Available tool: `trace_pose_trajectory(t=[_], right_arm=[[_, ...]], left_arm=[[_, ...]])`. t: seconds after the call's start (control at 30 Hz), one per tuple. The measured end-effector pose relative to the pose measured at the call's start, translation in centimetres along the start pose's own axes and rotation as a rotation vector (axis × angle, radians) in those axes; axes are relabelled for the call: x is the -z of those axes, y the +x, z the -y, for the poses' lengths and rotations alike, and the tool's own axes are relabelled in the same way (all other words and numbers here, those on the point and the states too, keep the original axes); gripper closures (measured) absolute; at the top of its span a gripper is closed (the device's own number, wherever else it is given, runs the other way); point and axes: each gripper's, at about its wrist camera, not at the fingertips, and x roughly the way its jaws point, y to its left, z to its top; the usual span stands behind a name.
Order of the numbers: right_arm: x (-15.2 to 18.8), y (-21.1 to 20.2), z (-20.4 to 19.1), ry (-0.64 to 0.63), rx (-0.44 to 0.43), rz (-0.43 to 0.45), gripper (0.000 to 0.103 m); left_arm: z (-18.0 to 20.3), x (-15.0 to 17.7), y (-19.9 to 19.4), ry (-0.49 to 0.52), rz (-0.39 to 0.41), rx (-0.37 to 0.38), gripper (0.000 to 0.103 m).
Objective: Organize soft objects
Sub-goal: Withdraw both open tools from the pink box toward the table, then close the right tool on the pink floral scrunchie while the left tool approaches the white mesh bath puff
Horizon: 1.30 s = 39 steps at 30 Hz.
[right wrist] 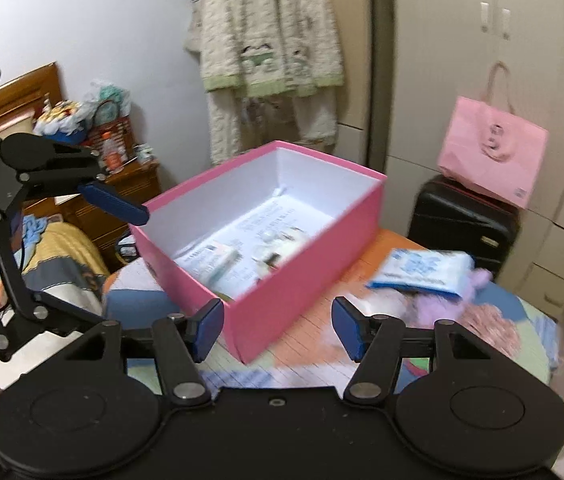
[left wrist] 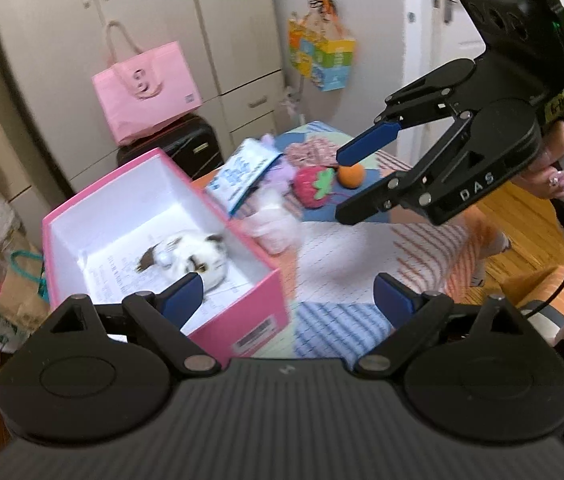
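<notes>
- Two grippers hover above the bed, both with jaws apart and nothing between them: the left gripper [left wrist: 287,300] stands wide, the right gripper [left wrist: 337,186] somewhat narrower.
- One soft toy, a white and brown plush [left wrist: 190,256], already lies in the pink box [left wrist: 122,188], on printed paper near the box's near wall.
- The remaining soft things sit in a loose heap beyond the box's right corner: a strawberry plush [left wrist: 313,186], an orange ball [left wrist: 350,176], a white plush [left wrist: 272,216], a lilac plush [right wrist: 441,304] and a blue-and-white packet [left wrist: 242,172] leaning on them.
- By my reading, the right gripper is nearer the heap; its tips point at the ball and strawberry, just short of them.
- The box's long axis runs away from the left gripper, the heap off its far right end.
- The left wrist view shows strawberry and ball; the right wrist view misses both, but shows a second small item in the box, too blurred to name.
</notes>
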Motion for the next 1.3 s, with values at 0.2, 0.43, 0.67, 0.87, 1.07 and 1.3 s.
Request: trace_pose_trajectory(t=[0.2,0.43,0.67,0.87,1.07,1.3], right_arm=[[3.2,-2.5,2.4,0.046,0.064,0.025,0.037],[5.9,-2.9,5.2,0.09,0.116,0.045,0.035],[7.6,-1.7,7.8,0.096,0.168,0.062,0.033],[8.5,-0.6,10.6,0.125,0.2,0.093,0.031],[9.3,0.1,14.1,0.195,0.216,0.212,0.031],[8.9,3.1,18.5,0.311,0.203,0.207,0.031]], left_arm=[[2.0,-1.7,1.7,-0.041,0.002,0.089,0.01],[3.1,-3.1,5.1,-0.09,0.015,0.131,0.01],[3.5,-3.6,8.3,-0.114,0.048,0.047,0.012],[3.6,-4.2,10.7,-0.122,0.08,-0.032,0.012],[4.1,-4.7,13.7,-0.121,0.098,-0.099,0.013],[4.5,-4.7,18.2,-0.078,0.113,-0.326,0.014]])
